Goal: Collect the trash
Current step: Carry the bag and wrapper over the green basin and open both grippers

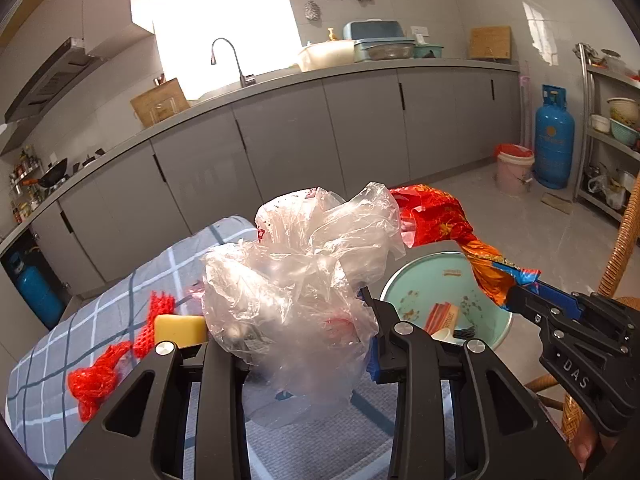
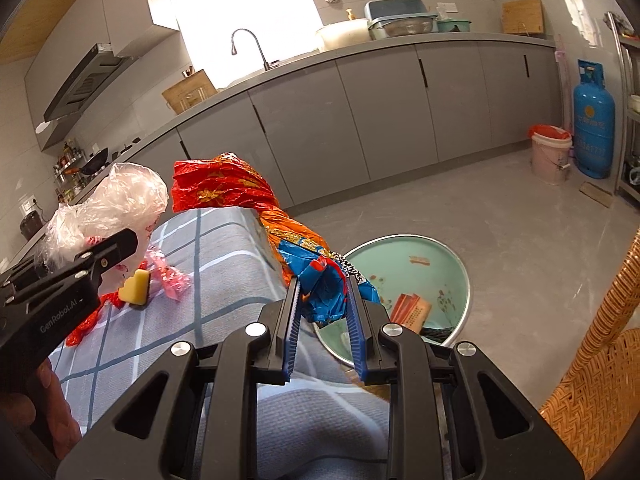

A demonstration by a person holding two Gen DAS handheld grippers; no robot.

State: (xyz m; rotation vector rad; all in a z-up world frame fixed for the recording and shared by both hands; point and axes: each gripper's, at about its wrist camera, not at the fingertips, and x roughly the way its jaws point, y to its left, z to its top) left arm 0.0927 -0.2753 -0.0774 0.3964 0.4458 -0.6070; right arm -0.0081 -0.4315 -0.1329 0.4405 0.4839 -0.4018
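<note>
My left gripper (image 1: 300, 344) is shut on a crumpled clear plastic bag (image 1: 304, 272) and holds it up over the checked tablecloth (image 1: 80, 344). It shows at the left of the right wrist view (image 2: 120, 248), the bag (image 2: 116, 200) bunched above it. My right gripper (image 2: 324, 300) is shut on a red, orange and blue foil wrapper (image 2: 248, 200), held at the table's edge above a teal basin (image 2: 424, 248) on the floor. In the left wrist view that gripper (image 1: 520, 300) holds the wrapper (image 1: 436, 216) above the basin (image 1: 424, 280), which holds bits of trash.
On the table lie a red mesh net (image 1: 100, 376), a yellow sponge (image 1: 180, 330) and a pink wrapper (image 2: 172, 276). A wicker chair (image 2: 600, 360) stands at the right. A pink bucket (image 2: 550, 152) and a blue gas cylinder (image 2: 594, 120) stand by the grey cabinets.
</note>
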